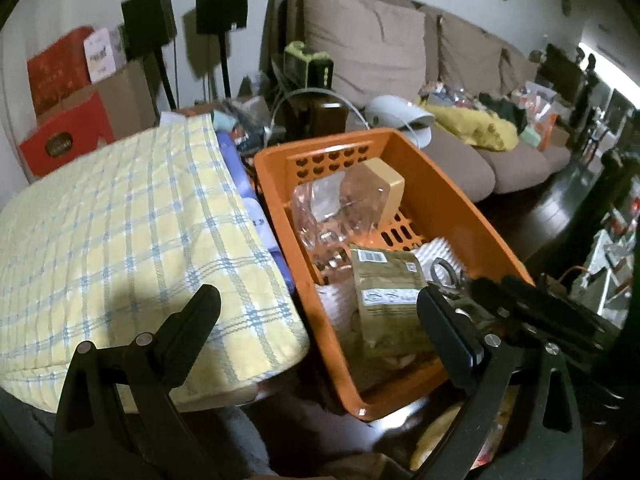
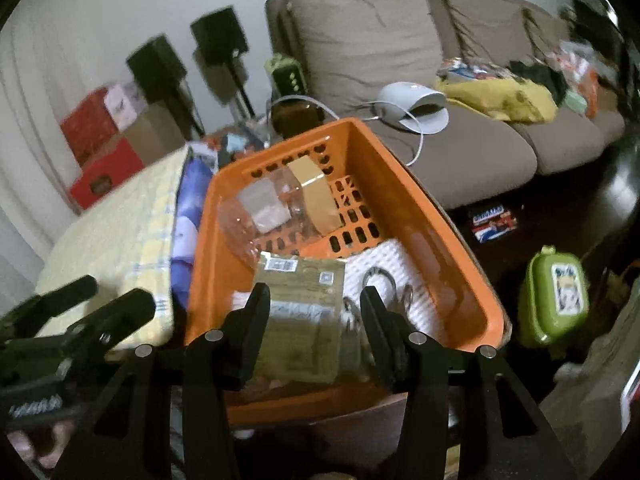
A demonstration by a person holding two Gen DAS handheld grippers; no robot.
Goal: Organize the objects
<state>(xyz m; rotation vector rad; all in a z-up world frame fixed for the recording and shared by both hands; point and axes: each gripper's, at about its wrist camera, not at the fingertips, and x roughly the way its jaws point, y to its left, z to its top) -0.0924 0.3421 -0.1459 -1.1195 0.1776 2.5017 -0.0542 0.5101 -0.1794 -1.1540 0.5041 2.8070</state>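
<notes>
At far left lay a quilted yellow-checked cushion (image 1: pixel 132 240), soft and padded. Your left gripper (image 1: pixel 318 320) stood wide apart, empty, straddling the cushion's edge and the orange plastic basket (image 1: pixel 472 216) — likely ready to steady it. Inside sat a crinkly clear bag (image 1: pixel 336 208) and an olive foil pouch (image 1: pixel 386 300). Your right gripper (image 2: pixel 314 300) hovered half open, holding nothing, above that pouch.

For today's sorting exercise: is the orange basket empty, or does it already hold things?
Holds things. Inside the orange basket lie a clear plastic bag, a tan box and an olive pouch.
</notes>
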